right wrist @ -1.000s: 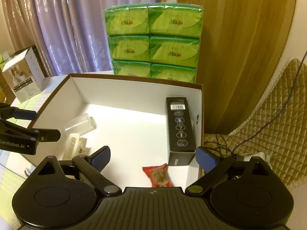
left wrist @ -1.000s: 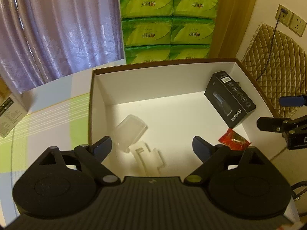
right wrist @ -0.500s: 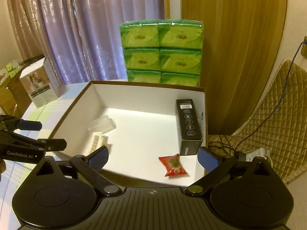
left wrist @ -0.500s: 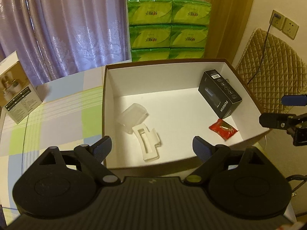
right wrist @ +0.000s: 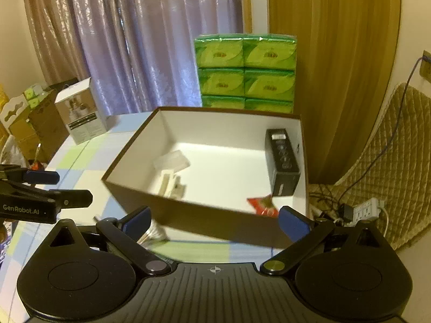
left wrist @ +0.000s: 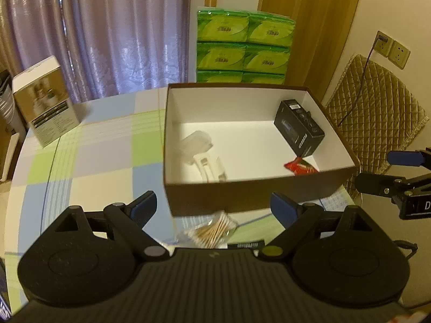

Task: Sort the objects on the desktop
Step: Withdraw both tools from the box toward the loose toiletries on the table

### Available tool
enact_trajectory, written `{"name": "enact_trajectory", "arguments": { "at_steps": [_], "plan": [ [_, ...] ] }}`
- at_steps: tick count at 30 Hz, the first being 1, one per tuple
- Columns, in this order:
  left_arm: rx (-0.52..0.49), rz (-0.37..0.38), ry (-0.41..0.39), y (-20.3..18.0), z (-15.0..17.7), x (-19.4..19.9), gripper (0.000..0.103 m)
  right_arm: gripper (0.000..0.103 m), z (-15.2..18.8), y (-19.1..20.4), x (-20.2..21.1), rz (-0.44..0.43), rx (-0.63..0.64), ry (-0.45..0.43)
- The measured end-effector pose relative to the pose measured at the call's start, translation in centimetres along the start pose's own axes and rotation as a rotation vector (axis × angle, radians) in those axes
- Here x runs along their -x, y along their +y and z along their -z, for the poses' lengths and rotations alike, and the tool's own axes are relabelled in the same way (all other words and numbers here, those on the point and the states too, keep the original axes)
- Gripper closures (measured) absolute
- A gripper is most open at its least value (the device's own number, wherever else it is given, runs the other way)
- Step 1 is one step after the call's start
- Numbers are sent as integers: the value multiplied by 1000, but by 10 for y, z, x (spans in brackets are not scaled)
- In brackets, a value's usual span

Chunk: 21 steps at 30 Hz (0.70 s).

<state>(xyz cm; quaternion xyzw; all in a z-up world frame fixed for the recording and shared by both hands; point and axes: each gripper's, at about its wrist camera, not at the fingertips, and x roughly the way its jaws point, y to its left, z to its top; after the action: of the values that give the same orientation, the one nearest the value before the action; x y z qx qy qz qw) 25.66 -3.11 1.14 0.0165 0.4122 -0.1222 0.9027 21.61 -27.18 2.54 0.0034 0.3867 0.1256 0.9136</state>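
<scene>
swab pack (left wrist: 212, 228) blurred, partly hidden

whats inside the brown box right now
Inside the brown box: a black carton along the right wall, a red snack packet, a clear plastic case and a white plastic tray. The near wall hides the floor just behind it.

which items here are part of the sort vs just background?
In the job:
brown box
black carton, red packet, clear case inside it
cotton swab bag, still on the table

Background:
green tissue packs
white product box
quilted chair
</scene>
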Motion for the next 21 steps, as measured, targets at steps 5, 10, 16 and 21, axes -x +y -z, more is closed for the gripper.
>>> {"name": "enact_trajectory", "arguments": {
  "at_steps": [5,10,16,21],
  "plan": [
    [8,-18,10,5,25,19,14,4,20,14,8,-5,27,12],
    [39,-32,29,11,48,31,14,4,35,21,13,-24,15,26],
    [71,-62,61,20,71,37,14,4,50,30,12,-29,15,39],
    [107,-59,96,27,87,37,14,4,65,38,7,-46,22,69]
  ]
}}
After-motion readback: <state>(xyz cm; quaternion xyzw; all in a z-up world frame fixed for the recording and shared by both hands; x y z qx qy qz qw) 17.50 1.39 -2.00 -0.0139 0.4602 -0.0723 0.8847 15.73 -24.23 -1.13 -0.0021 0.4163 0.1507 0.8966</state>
